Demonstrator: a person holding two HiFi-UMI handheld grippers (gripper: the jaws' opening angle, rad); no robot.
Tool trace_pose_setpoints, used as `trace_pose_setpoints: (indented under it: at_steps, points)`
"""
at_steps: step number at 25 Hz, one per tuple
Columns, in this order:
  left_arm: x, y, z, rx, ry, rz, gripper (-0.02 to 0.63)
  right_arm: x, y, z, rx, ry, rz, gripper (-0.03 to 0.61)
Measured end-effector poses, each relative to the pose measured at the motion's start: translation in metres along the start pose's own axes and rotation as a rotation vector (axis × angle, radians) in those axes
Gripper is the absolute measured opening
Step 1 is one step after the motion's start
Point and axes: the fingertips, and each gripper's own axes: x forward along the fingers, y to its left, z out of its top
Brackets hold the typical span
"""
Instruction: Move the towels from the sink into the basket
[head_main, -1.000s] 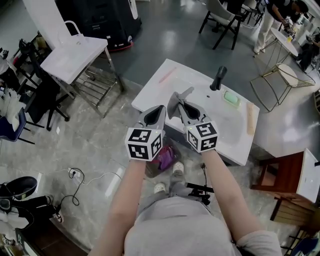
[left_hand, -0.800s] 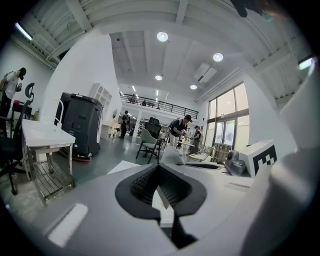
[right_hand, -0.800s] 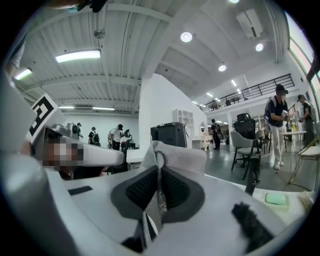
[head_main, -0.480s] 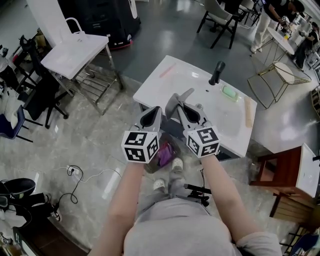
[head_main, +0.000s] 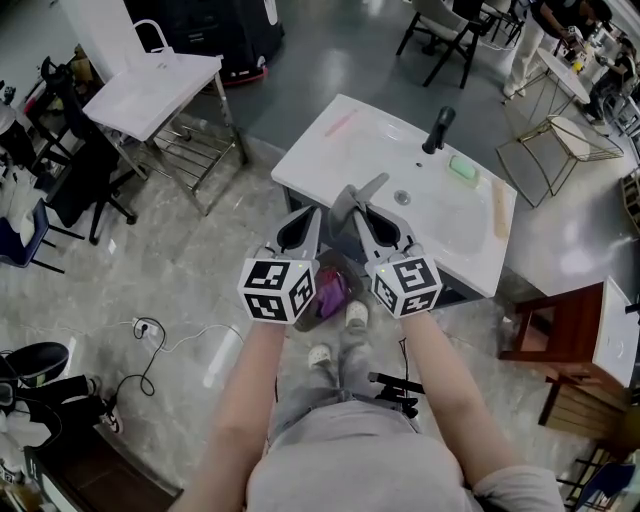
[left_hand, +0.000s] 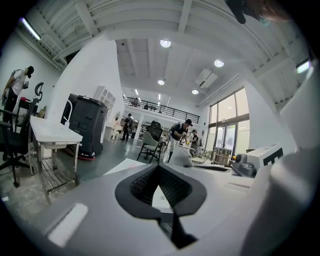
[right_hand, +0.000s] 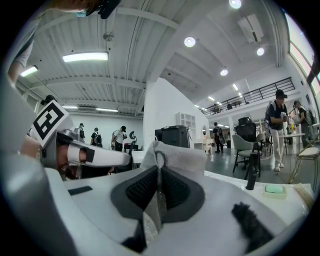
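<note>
the right gripper (head_main: 357, 210) sits just below the middle of the head view, its jaws clamped on a grey towel (head_main: 352, 192). in the right gripper view the cloth is pinched between the pads and bunches up above the tips. the towel is lifted clear of the basin and hangs at the near left rim of the white sink (head_main: 450, 230). the left gripper (head_main: 315, 215) is just beside it on the left, its jaws drawn together at the tips with nothing between them. its own view shows only a sliver of white counter through the gap lower down.

the basin, in the upper middle of the head view, shows no other towel. only the drain is there, with a green soap bar (head_main: 463, 168) near the black faucet (head_main: 437, 130) on the far side. by my reading the sink is cleared apart from the towel in hand.

low in the frame between the two marker cubes, near the person's feet, a purple cloth (head_main: 332, 290) shows. i take it to be a towel lying where the basket stands, but the grippers hide the basket itself, so i cannot tell how much it holds.

what is left, as i judge it, is to bring the grey towel down toward that purple cloth, open the right jaws and let it drop in.
</note>
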Motion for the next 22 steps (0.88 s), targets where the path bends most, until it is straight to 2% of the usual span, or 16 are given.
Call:
trace_pose_setpoints:
  at_steps: [17,22]
  points:
    - [-0.016,0.014,-0.021,-0.035,0.011,0.037,0.003,-0.007,0.011,-0.023,0.055,0.022,-0.008,0.035]
    - [-0.015,0.016,-0.035,-0.057,0.018,0.053,0.005,-0.003,0.01,-0.034,0.068,0.04,0.018,0.035]
